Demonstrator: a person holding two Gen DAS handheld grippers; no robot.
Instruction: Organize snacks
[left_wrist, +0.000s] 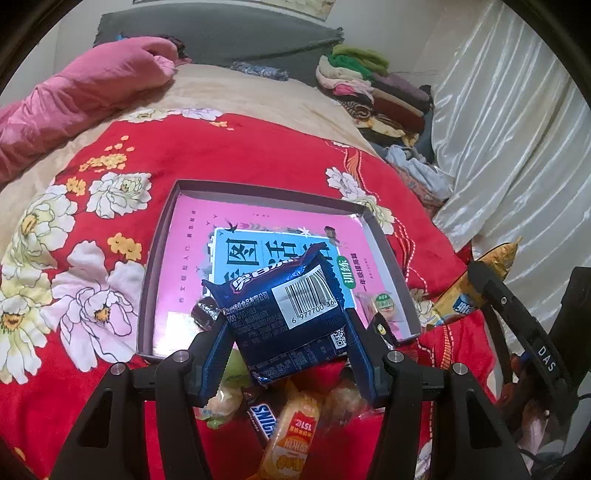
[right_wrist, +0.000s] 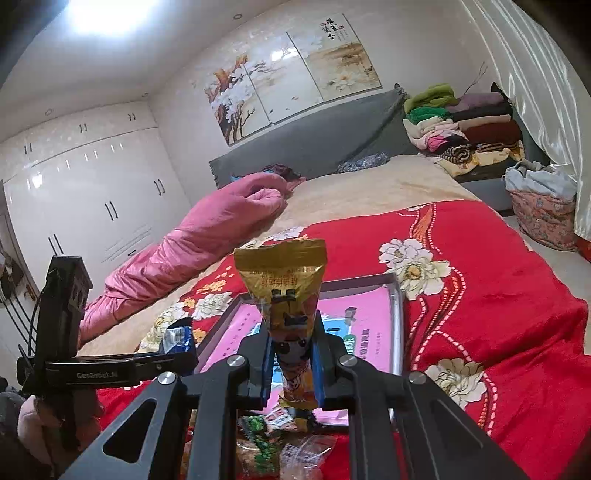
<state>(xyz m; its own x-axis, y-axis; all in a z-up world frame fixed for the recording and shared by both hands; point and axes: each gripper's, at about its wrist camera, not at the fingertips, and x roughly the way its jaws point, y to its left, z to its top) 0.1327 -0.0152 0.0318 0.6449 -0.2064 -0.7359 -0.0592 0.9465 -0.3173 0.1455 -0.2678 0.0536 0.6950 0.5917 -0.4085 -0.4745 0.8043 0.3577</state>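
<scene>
My left gripper (left_wrist: 286, 325) is shut on a dark blue snack packet (left_wrist: 284, 314) with a barcode, held above the near edge of a shallow box (left_wrist: 258, 192) with a pink and blue printed bottom. My right gripper (right_wrist: 291, 354) is shut on a gold and yellow snack packet (right_wrist: 284, 280), held upright above the same box (right_wrist: 397, 317). That packet and the right gripper also show in the left wrist view (left_wrist: 476, 284), to the right of the box. A small dark wrapped sweet (left_wrist: 204, 312) and another small snack (left_wrist: 384, 304) lie in the box.
Several loose snacks lie on the red flowered blanket (left_wrist: 221, 155) below the grippers, among them an orange packet (left_wrist: 295, 439) and a Snickers bar (left_wrist: 264, 419). A pink quilt (right_wrist: 192, 240) lies at the left. Folded clothes (right_wrist: 461, 125) stack at the headboard. White curtains (left_wrist: 517, 147) hang at right.
</scene>
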